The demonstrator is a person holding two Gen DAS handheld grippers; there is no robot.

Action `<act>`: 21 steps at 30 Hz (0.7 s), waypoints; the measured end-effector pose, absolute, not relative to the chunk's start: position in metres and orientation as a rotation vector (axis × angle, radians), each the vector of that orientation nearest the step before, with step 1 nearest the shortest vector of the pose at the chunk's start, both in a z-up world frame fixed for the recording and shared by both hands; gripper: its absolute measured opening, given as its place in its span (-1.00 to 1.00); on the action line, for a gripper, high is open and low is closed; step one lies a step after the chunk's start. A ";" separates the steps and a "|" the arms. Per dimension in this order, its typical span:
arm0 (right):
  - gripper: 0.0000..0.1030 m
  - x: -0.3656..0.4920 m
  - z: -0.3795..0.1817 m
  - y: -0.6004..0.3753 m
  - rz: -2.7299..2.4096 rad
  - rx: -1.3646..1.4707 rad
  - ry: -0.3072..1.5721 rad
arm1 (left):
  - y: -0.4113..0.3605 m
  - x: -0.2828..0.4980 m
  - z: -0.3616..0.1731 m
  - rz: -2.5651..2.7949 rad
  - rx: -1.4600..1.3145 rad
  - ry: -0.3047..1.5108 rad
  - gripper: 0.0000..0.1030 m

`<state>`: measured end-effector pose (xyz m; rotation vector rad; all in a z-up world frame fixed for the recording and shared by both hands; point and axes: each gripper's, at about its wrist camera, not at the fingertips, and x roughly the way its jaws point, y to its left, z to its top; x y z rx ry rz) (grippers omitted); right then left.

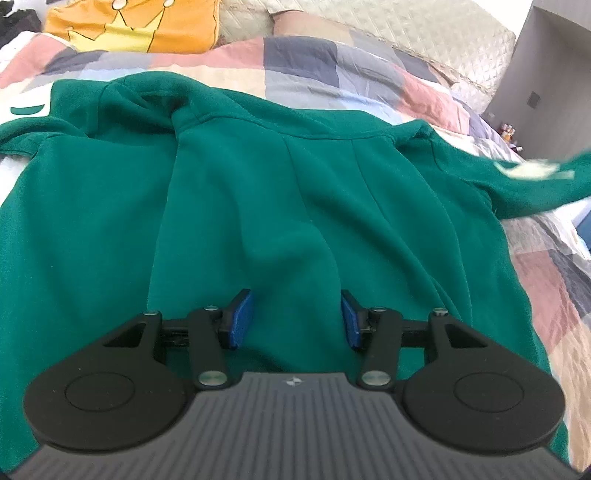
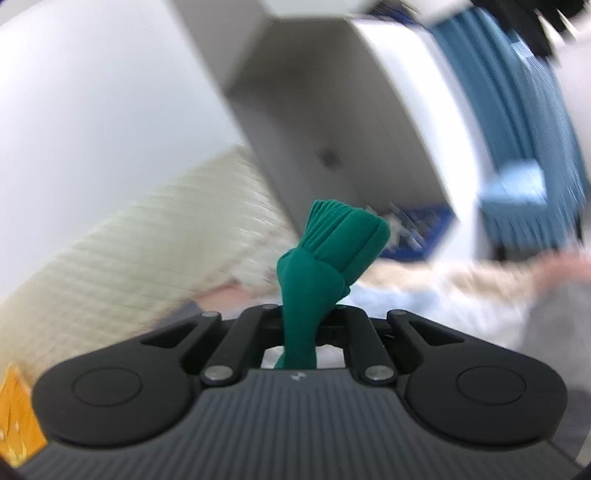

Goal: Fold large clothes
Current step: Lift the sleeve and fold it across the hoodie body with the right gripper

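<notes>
**Two grippers up: right pinching the cuff, left parked wide over the back panel**

Largest thing I see is the bed (image 1: 362,55), covered by a patchwork quilt in pink, grey, navy and cream squares, quilted cream headboard behind it.

Spread flat on the quilt is the green sweatshirt (image 1: 240,192), taking up most of the left wrist view. Collar end points away from me, toward the headboard. Soft ridges run lengthwise down the body panel. One sleeve trails off the left edge of that view; the other sleeve (image 1: 535,177) goes off to the right, raised off the quilt and motion-blurred, with a white patch on it.

Orange pillow (image 1: 129,26) with a yellow crown print sits at the top left, past the collar, well apart from the garment.

Left gripper (image 1: 297,317): jaws stand wide, blue pads (image 1: 242,317) clear on both sides, nothing between them. It hangs just over the lower middle of the sweatshirt. I can't tell whether the tips touch the fabric.

Right gripper (image 2: 301,332): jaws closed tight on a bunch of green cloth. The ribbed cuff (image 2: 343,236) sticks out beyond the fingers, the rest hangs back under the body. Background in that view is smeared: white wall, grey cabinet, blue curtain (image 2: 524,110).
</notes>
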<state>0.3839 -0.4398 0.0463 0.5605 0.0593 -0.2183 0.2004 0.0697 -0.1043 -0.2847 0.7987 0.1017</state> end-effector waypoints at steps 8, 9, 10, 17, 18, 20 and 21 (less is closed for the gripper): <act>-0.82 0.350 0.175 -0.311 -0.029 0.357 -0.052 | 0.092 0.184 -0.089 0.078 -0.343 0.780 0.08; -0.82 0.346 0.182 -0.295 -0.008 0.322 -0.055 | 0.094 0.182 -0.087 0.079 -0.334 0.773 0.08; -0.82 0.339 0.188 -0.277 0.010 0.286 -0.058 | 0.097 0.179 -0.083 0.076 -0.325 0.762 0.08; -0.82 0.291 0.187 -0.170 0.183 0.111 -0.050 | 0.132 0.149 -0.056 0.106 -0.392 0.656 0.07; -0.82 0.284 0.181 -0.156 0.211 0.089 -0.045 | 0.139 0.144 -0.052 0.112 -0.409 0.639 0.07; -0.82 0.270 0.165 -0.129 0.263 0.027 -0.028 | 0.152 0.137 -0.046 0.123 -0.444 0.617 0.07; -0.82 0.263 0.155 -0.117 0.290 0.003 -0.019 | 0.159 0.134 -0.043 0.129 -0.462 0.607 0.07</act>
